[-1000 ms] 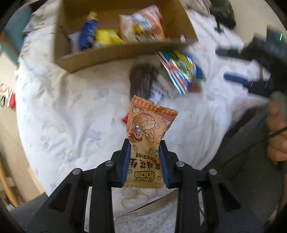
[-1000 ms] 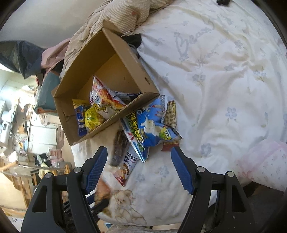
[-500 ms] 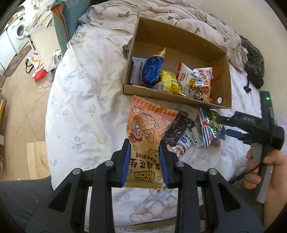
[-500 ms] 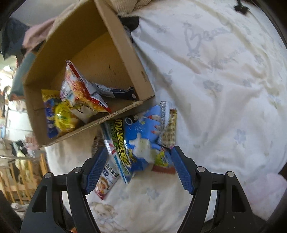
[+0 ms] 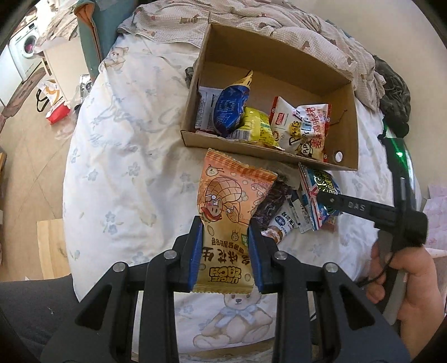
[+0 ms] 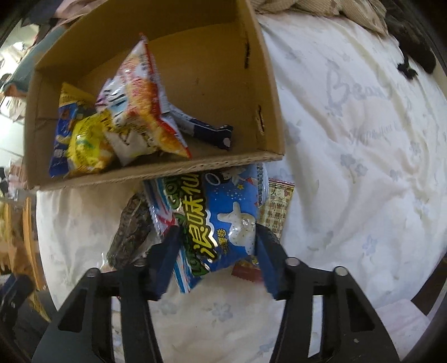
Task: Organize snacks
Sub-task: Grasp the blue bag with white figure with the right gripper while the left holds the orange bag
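Observation:
My left gripper (image 5: pixel 225 223) is shut on an orange peanut snack packet (image 5: pixel 227 206) and holds it above the bed, just short of the cardboard box (image 5: pixel 346 131). The box holds several snack bags, among them a blue one (image 5: pixel 229 104), a yellow one (image 5: pixel 255 127) and a white-and-red one (image 5: pixel 303 129). My right gripper (image 6: pixel 216 237) is open, its jaws on either side of a blue snack bag (image 6: pixel 223 215) lying in a pile in front of the box (image 6: pixel 268 83). The right gripper also shows in the left wrist view (image 5: pixel 360 208).
A dark seaweed packet (image 6: pixel 130 231), a checkered packet (image 6: pixel 275 206) and small sachets (image 5: pixel 283 223) lie in the pile on the white floral bedsheet (image 6: pixel 363 167). A crumpled blanket (image 5: pixel 293 25) lies behind the box. The bed edge and floor (image 5: pixel 28 145) are to the left.
My right gripper has moved in over the pile so the blue bag now sits between its narrowing jaws. My left gripper, still holding the peanut packet, has drawn a little closer to the box.

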`<move>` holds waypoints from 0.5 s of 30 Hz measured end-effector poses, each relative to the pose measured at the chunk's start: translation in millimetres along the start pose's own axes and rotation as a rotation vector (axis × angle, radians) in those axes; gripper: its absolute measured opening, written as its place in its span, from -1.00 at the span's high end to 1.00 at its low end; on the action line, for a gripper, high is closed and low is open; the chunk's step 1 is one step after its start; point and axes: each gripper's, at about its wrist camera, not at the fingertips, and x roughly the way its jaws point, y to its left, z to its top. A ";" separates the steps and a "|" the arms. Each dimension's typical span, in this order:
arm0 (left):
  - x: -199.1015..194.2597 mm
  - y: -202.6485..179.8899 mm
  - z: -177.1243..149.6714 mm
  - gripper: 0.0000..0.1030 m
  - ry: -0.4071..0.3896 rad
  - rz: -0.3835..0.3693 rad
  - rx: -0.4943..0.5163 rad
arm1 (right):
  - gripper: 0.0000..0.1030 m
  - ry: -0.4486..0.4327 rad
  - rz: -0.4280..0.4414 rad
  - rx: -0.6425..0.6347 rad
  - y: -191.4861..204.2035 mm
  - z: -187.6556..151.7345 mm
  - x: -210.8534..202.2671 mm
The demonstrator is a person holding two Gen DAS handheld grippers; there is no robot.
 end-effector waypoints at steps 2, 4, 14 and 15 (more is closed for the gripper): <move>0.3 1.7 -0.7 0.49 -0.001 0.009 -0.002 | 0.22 -0.017 0.003 -0.024 1.7 -4.0 -7.8; 0.7 4.4 -0.9 0.49 0.001 0.015 -0.010 | 0.37 -0.019 0.032 -0.017 0.9 -9.2 -15.9; 0.9 8.7 -3.1 0.49 -0.015 0.053 -0.020 | 0.93 -0.027 0.132 -0.053 -0.2 -38.7 -50.5; 1.1 9.4 -3.4 0.49 -0.018 0.061 -0.020 | 0.93 -0.029 0.141 -0.038 -3.8 -40.8 -52.8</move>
